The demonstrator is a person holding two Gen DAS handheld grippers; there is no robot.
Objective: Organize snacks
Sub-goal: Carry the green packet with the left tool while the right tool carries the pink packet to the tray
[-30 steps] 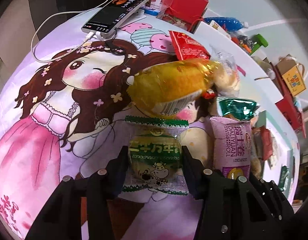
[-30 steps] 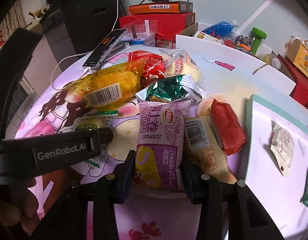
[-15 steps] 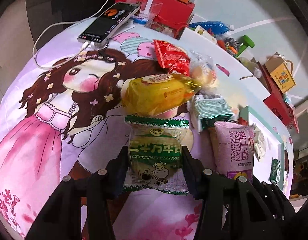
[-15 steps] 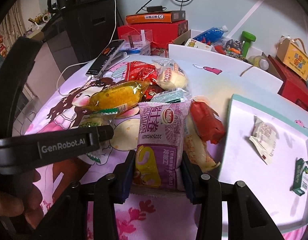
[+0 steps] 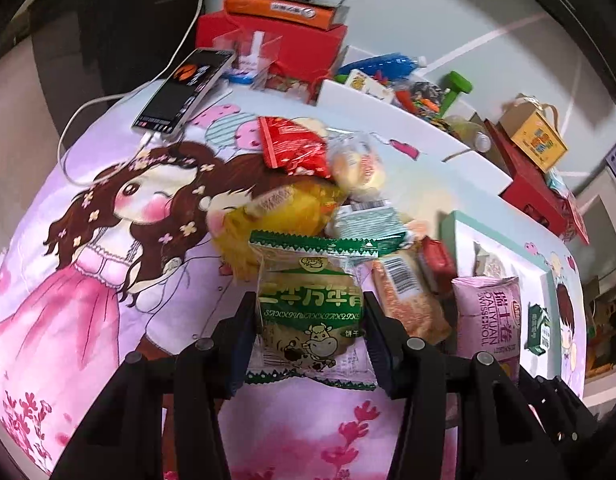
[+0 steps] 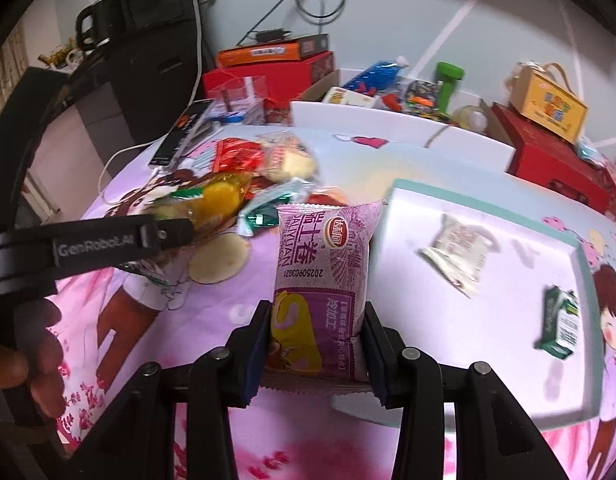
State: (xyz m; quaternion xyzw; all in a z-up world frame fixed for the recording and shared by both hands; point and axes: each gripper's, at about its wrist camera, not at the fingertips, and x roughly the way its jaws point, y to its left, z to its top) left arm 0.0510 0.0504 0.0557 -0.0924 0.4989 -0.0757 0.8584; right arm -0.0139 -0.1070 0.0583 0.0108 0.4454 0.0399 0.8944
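My left gripper [image 5: 310, 336] grips the green biscuit packet [image 5: 311, 312], its long axis pointing away along the fingers. My right gripper [image 6: 316, 344] clamps the purple Swiss roll pack [image 6: 322, 276] lengthwise too, lifted over the near left corner of the white tray [image 6: 488, 320], right of the snack pile [image 5: 328, 200].

Both wrist views angled down, sharing snack pile [image 5: 348, 200]

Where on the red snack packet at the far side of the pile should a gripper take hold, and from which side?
Take the red packet across its flat body near the exposed far-left corner, coming down from above on the phone side. Its near right edge is crowded by the clear-wrapped bun and the yellow bag, so that side looks blocked.
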